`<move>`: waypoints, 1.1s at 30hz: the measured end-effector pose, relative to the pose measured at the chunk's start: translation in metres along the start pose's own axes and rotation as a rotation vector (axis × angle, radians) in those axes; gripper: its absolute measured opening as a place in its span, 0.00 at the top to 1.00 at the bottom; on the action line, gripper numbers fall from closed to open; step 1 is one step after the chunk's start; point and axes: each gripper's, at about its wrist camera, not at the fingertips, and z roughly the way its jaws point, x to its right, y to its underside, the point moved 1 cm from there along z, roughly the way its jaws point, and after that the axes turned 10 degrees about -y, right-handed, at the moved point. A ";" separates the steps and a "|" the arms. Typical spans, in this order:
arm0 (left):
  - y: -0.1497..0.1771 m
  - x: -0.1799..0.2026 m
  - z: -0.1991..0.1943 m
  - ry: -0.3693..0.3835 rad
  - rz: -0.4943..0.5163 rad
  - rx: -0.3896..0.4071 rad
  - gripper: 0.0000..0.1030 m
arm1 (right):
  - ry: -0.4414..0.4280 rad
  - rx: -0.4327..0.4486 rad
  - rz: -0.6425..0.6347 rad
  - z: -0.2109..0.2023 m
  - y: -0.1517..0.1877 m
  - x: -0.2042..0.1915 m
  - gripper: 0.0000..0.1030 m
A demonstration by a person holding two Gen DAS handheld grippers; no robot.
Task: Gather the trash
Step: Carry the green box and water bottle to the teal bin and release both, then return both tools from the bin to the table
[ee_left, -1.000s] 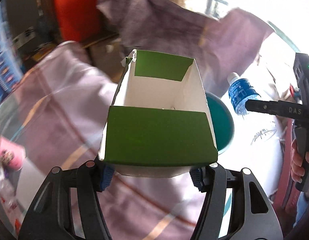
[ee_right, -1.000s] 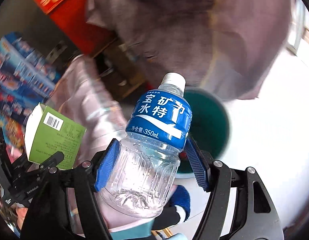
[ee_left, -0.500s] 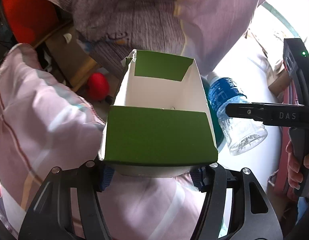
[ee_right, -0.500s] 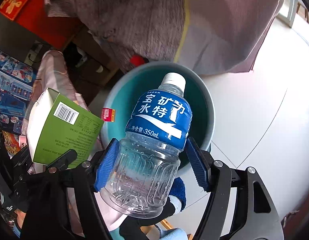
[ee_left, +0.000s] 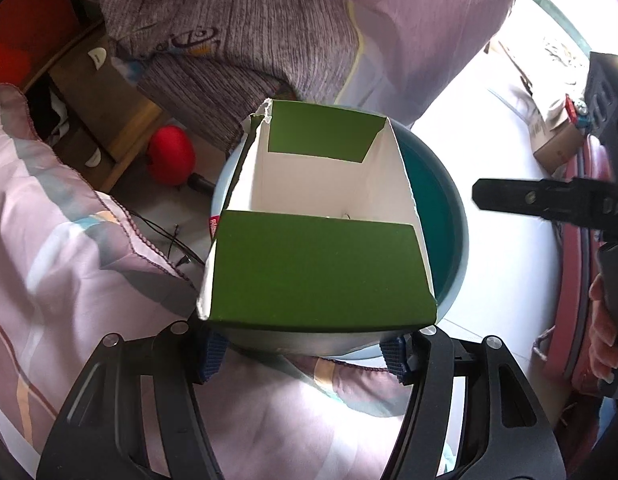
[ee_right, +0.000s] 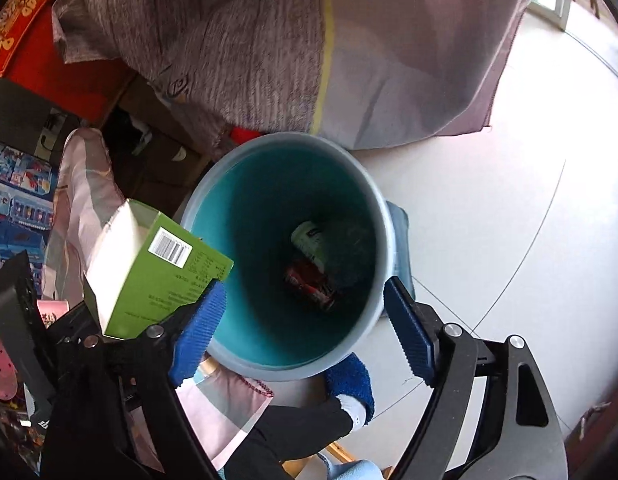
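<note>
- Right gripper [ee_right: 305, 332]: jaws have just been opening, now wide, nothing between the blue pads [ee_right: 197, 334]; bin mouth shows straight through the gap.
- Left gripper [ee_left: 305, 354]: pads clamp the lower sides of the green carton [ee_left: 321, 264], open end facing away, white inside visible.
- Right wrist view: carton [ee_right: 157, 276] sits lower left, its corner overlapping the bin's left rim edge.
- Bin [ee_right: 383, 216]: teal inside, grey rim, centre frame; a red can [ee_right: 309, 286] and a pale green-labelled item [ee_right: 309, 240] lie at the bottom. Bottle not identifiable in there.
- Edges: grey-purple cloth [ee_right: 349, 60] hangs over the bin's upper rim; pink bedding [ee_left: 69, 260] crowds its left and lower rim.
- Open room: bare white floor [ee_right: 509, 200] on the right of the frame.
- Left wrist view: right gripper finger [ee_left: 541, 200] at right edge, beyond the bin rim [ee_left: 461, 216].
</note>
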 end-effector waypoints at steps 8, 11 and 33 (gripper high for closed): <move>0.003 0.000 -0.001 -0.013 -0.001 -0.004 0.27 | 0.022 0.011 0.010 -0.007 0.001 0.003 0.20; 0.008 -0.005 -0.007 -0.006 -0.022 0.000 0.26 | 0.032 0.013 0.012 -0.009 0.002 -0.002 0.18; 0.099 -0.077 -0.095 -0.016 -0.214 0.121 0.13 | 0.077 0.000 -0.205 -0.027 0.057 -0.114 0.13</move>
